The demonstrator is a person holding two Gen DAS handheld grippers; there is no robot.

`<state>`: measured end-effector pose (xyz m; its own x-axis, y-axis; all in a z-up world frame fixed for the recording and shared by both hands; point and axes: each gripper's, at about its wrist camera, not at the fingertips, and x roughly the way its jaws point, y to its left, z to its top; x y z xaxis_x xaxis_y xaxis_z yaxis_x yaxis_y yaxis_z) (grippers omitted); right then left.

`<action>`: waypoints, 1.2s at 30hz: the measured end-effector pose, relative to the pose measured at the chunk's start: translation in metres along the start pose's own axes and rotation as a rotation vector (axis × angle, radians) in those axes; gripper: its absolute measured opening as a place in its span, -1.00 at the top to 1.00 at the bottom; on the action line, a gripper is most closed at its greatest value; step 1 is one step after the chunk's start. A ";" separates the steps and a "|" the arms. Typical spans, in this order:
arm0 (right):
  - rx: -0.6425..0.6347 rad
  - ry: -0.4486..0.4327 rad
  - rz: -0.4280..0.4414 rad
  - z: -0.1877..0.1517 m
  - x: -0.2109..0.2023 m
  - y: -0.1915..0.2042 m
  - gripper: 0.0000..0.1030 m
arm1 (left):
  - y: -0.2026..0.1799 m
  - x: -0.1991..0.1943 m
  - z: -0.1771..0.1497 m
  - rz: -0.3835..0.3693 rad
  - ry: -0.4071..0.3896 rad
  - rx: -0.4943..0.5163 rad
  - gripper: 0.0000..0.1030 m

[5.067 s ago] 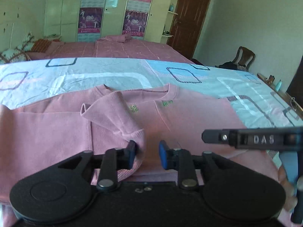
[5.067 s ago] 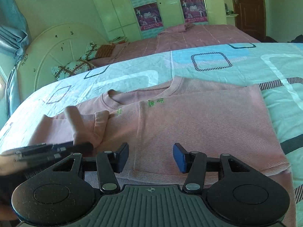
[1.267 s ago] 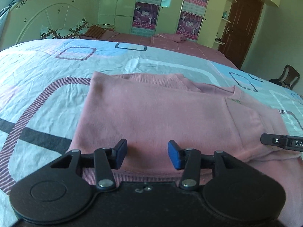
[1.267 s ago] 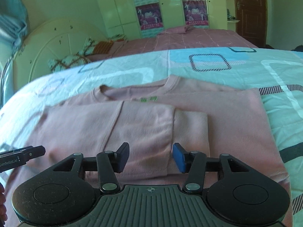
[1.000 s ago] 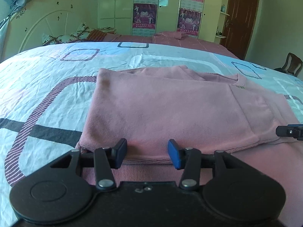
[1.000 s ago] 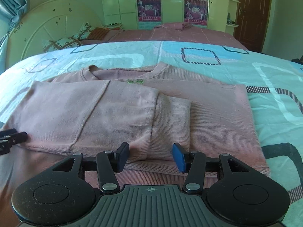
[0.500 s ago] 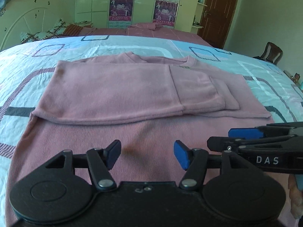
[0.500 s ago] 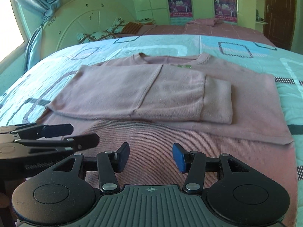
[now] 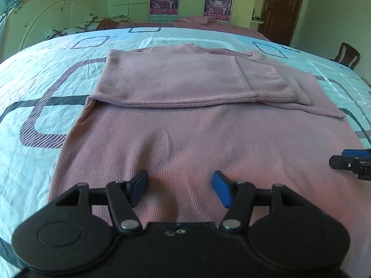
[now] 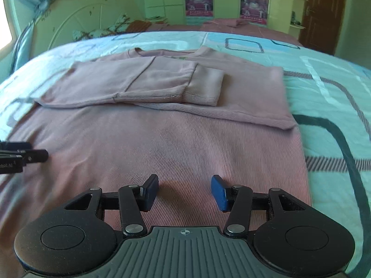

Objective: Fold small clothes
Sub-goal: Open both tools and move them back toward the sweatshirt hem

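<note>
A pink long-sleeved sweater (image 9: 197, 134) lies flat on the bed, neck at the far end. Both sleeves are folded across its chest (image 10: 148, 85). My left gripper (image 9: 180, 188) is open over the lower left part of the sweater body, with nothing pinched between its blue pads. My right gripper (image 10: 185, 191) is open over the lower right part, likewise with only flat cloth beneath it. The right gripper's tip (image 9: 350, 162) shows at the right edge of the left wrist view. At the left edge of the right wrist view is the left gripper's tip (image 10: 23, 156).
The sweater rests on a light blue patterned bedsheet (image 9: 34, 92). A white headboard (image 9: 34, 23) and pillows (image 10: 97, 31) stand at the far left. Beyond are a pink blanket (image 10: 231, 26), a wardrobe with posters (image 9: 164, 2), a brown door (image 9: 283, 7) and a chair (image 9: 347, 54).
Both grippers have drawn back from the folded sleeves toward the sweater's lower edge and spread apart sideways. The left jaws stand wider than a second ago. The sweater has not moved.
</note>
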<state>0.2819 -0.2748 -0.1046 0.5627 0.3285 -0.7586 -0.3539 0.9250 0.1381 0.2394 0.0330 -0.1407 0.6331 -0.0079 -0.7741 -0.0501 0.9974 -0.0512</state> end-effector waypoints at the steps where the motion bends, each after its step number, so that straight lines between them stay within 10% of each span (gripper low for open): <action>1: 0.028 -0.003 0.012 -0.002 -0.005 0.002 0.02 | -0.001 -0.003 -0.001 -0.009 -0.001 -0.005 -0.16; 13: 0.021 0.019 0.004 -0.038 -0.025 0.087 0.02 | -0.007 -0.024 -0.033 -0.086 0.019 0.038 -0.18; 36: 0.165 0.006 -0.210 -0.089 -0.086 0.060 0.01 | 0.028 -0.074 -0.054 -0.085 -0.026 0.038 -0.39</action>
<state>0.1455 -0.2650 -0.0880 0.6060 0.1251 -0.7856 -0.1028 0.9916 0.0786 0.1497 0.0578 -0.1188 0.6533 -0.0915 -0.7516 0.0337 0.9952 -0.0919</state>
